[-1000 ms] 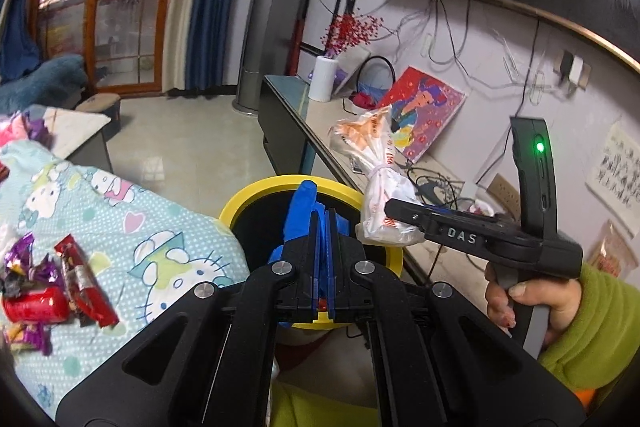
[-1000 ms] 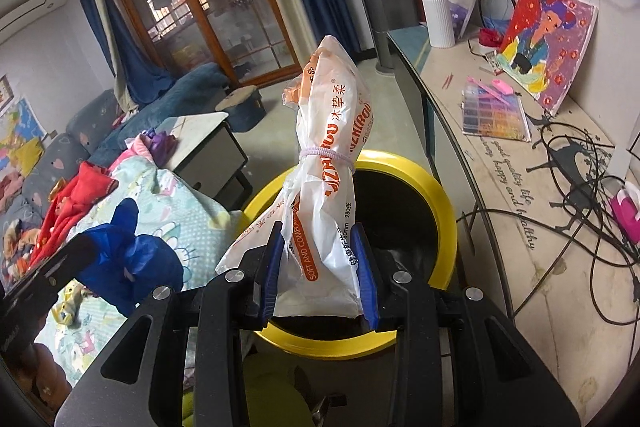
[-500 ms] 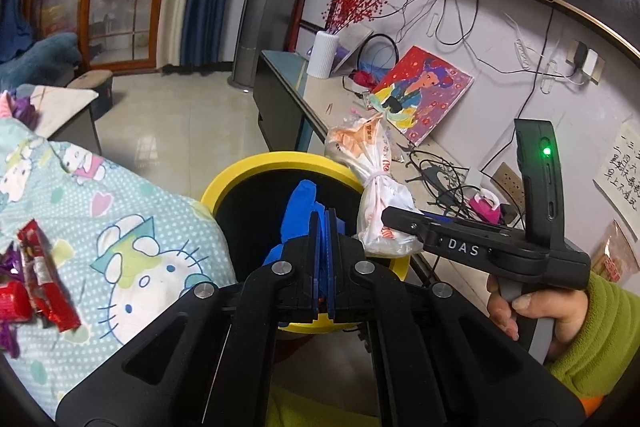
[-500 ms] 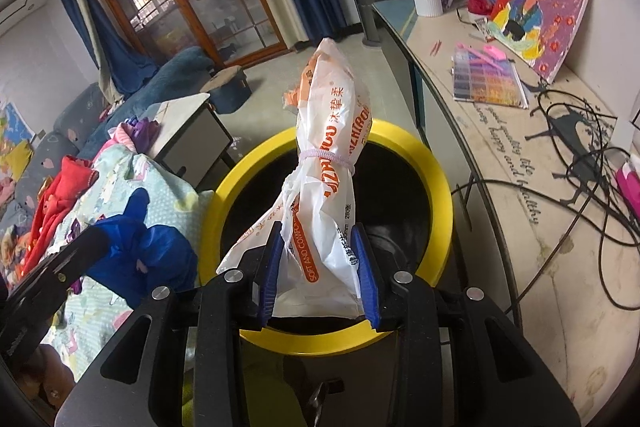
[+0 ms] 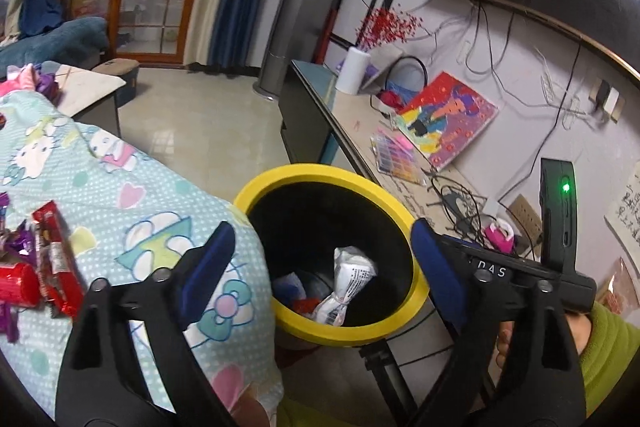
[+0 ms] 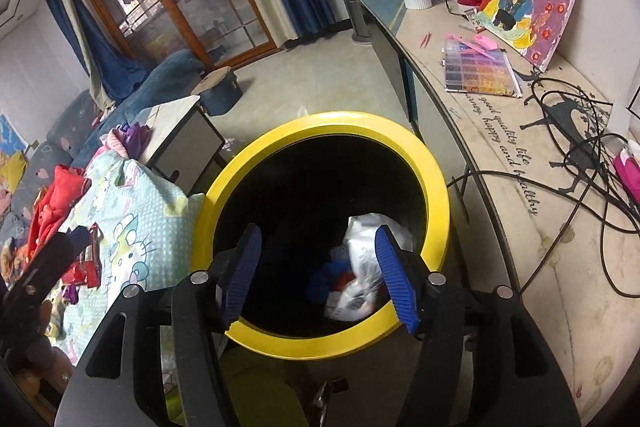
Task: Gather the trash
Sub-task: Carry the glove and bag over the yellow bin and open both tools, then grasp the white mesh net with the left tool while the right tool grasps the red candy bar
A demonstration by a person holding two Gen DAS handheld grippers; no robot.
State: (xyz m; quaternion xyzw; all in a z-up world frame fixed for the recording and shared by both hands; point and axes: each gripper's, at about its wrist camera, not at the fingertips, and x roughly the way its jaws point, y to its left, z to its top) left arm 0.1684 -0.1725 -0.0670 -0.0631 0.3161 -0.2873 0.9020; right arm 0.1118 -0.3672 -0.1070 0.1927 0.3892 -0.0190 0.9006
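Both tools sit over the yellow-rimmed bin [image 6: 434,171], which fills the lower middle of each view. The left hand-held gripper [image 5: 320,259] has its blue pads spread wide and still parting, with nothing between them. The right hand-held gripper [image 6: 318,275] is also opening, and its pads press on nothing. The white plastic bag [image 6: 364,267] lies down inside the bin, seen past the right pad, beside blue and red scraps at the bottom. In the left view the same bag [image 5: 348,283] rests at the lower right of the dark interior.

This looks like the release step, done for both loads. To finish it well, let the jaws open fully before lifting, so no plastic film clings to a ribbed pad and gets dragged back out. Lift straight up and clear of the rim; a sideways pull could knock the bin against the bed.

More trash waits at the left edge of the left view: red wrappers [image 5: 52,259] and purple ones lie on the cartoon-print bedsheet [image 5: 132,195]. The left tool is the nearer one for them. Pinch each thin wrapper at its middle.
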